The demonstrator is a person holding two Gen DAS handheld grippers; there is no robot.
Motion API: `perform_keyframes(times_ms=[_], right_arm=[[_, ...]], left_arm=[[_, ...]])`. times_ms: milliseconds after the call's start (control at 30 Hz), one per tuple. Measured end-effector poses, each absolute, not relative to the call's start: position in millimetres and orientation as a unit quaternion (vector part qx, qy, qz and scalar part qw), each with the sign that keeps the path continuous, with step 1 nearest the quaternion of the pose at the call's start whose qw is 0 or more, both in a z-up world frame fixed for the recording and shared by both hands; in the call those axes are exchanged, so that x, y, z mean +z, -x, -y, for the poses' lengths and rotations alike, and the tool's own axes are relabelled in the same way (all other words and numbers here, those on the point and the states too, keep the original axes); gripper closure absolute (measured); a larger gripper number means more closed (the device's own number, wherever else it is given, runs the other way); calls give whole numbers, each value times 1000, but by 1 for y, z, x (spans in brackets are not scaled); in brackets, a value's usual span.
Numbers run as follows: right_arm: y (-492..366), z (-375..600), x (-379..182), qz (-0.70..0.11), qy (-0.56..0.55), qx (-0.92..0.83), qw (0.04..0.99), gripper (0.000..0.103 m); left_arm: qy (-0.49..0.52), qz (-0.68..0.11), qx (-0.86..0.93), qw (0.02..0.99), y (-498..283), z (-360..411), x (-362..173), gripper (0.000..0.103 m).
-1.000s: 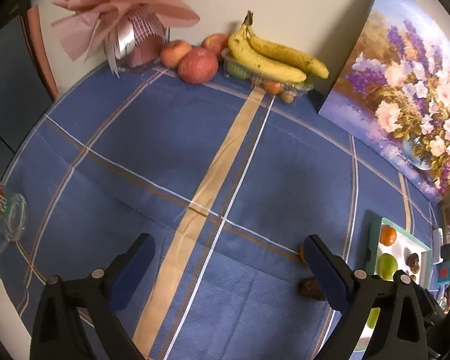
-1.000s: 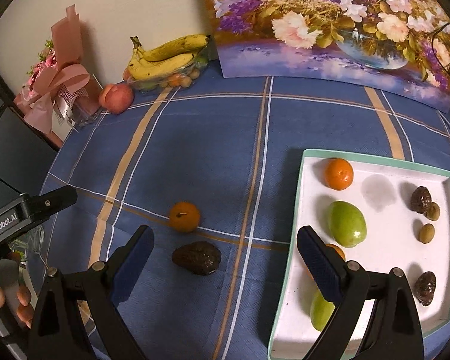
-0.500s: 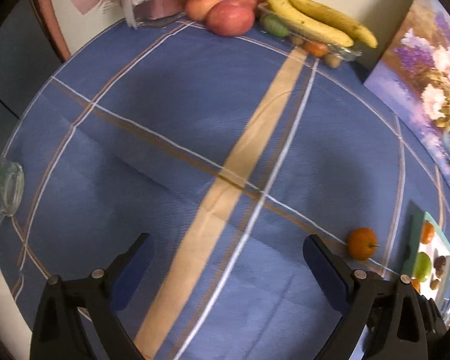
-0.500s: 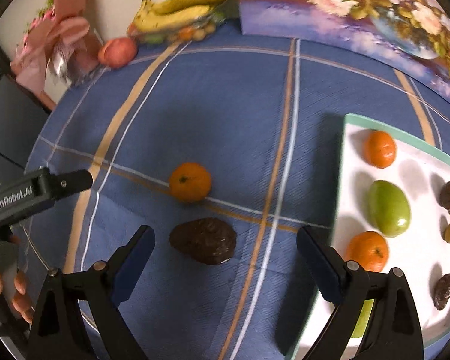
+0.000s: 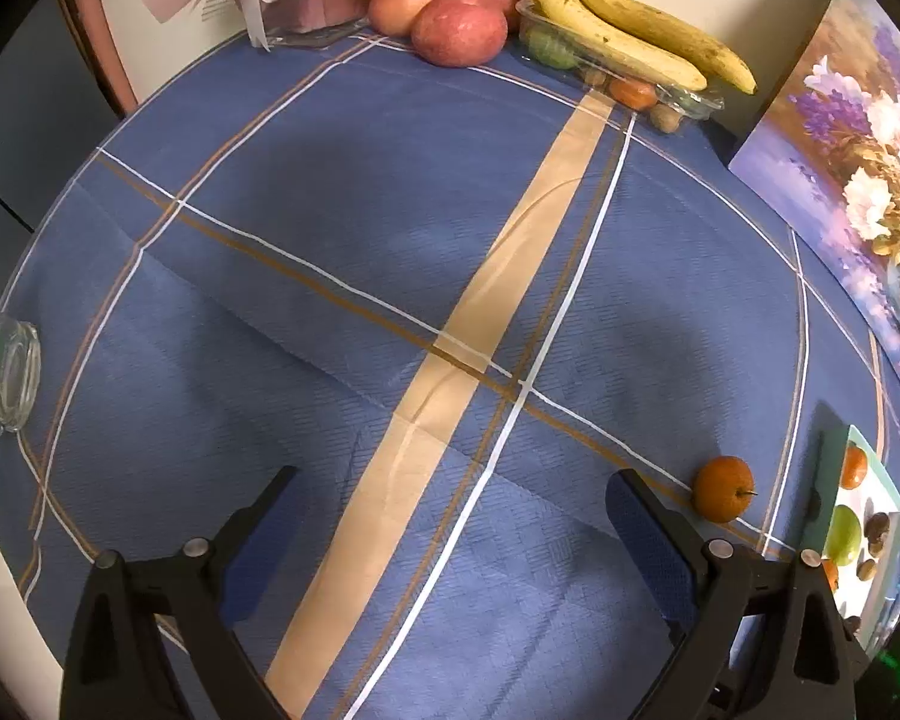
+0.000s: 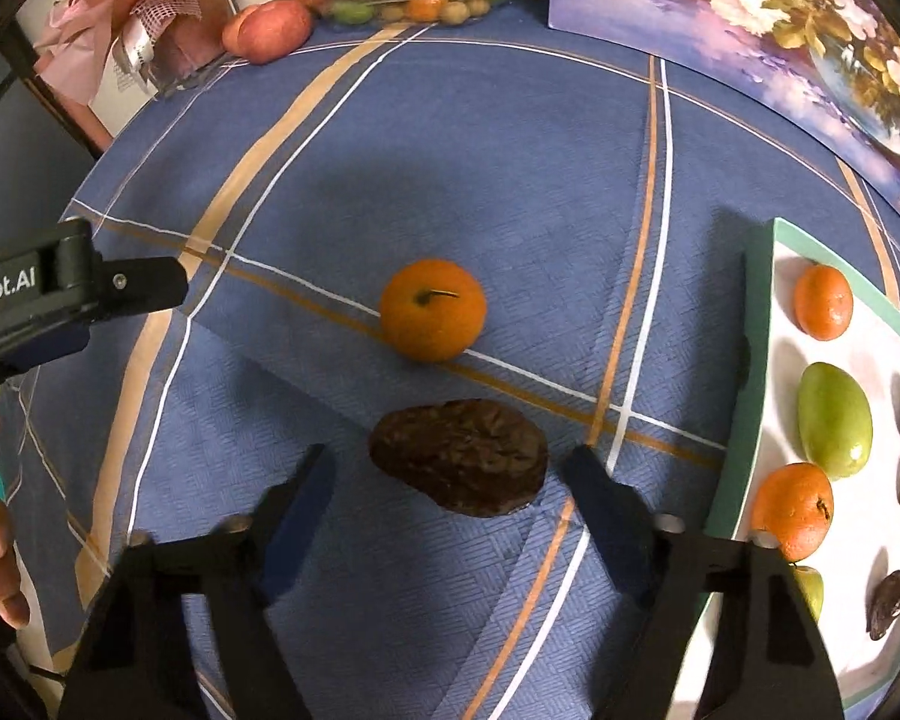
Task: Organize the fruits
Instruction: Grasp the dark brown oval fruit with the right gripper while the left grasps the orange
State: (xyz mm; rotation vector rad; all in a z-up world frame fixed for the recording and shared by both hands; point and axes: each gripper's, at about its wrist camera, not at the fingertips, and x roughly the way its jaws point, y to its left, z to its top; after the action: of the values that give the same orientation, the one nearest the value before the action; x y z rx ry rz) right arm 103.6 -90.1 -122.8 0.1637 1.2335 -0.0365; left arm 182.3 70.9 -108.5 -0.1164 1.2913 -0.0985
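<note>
Right gripper (image 6: 450,480) is pointing steeply down at the dark wrinkled fruit (image 6: 459,456) and its jaws have just been closing in. The fruit sits between them, but there's a visible gap on both sides, so nothing is pinched yet. Left gripper (image 5: 450,510) hangs spread wide over bare tablecloth (image 5: 390,210) with nothing between its jaws.

Progress-wise I'd call it mostly done. The white tray (image 6: 759,360) at 3 o'clock in the right wrist view already holds two tangerines, a green mango-looking fruit, another green one half hidden behind the gripper and some small dark and olive bits. Still loose on the cloth: the dark fruit, dead centre and low in frame, and an orange (image 6: 432,309) just beyond it toward 12 o'clock, close by but not touching. The bananas (image 5: 630,30) and apples (image 5: 459,27) at the far edge look like they're just parked there; can't say if they count.

The dark fruit lies flat, a lumpy oval with its long axis running roughly 10 to 4 o'clock, fatter end toward 4. The jaws are closing along that length more than across it, so my guess is it's a wide bite.
</note>
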Motion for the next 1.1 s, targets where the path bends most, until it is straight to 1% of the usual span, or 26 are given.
perform_keyframes(times_ms=[33, 100, 133, 167, 733, 1100], right_arm=[[-104, 90, -123, -577, -76, -17, 813, 36], [-104, 89, -122, -577, -74, -16, 813, 40], [-104, 89, -122, -577, -72, -19, 813, 44], [-103, 90, -121, -577, -71, -20, 814, 45], [-90, 114, -94, -548, -101, -28, 830, 45], [-75, 153, -64, -514, -139, -49, 845, 45]], left_arm=[[54, -601, -46, 796, -182, -71, -108, 3], [54, -601, -44, 796, -183, -71, -108, 3], [55, -601, -44, 796, -183, -70, -108, 3], [56, -601, -43, 796, -183, -71, -108, 3], [79, -588, -86, 801, -181, -55, -96, 3], [88, -588, -117, 796, -179, -30, -91, 3]])
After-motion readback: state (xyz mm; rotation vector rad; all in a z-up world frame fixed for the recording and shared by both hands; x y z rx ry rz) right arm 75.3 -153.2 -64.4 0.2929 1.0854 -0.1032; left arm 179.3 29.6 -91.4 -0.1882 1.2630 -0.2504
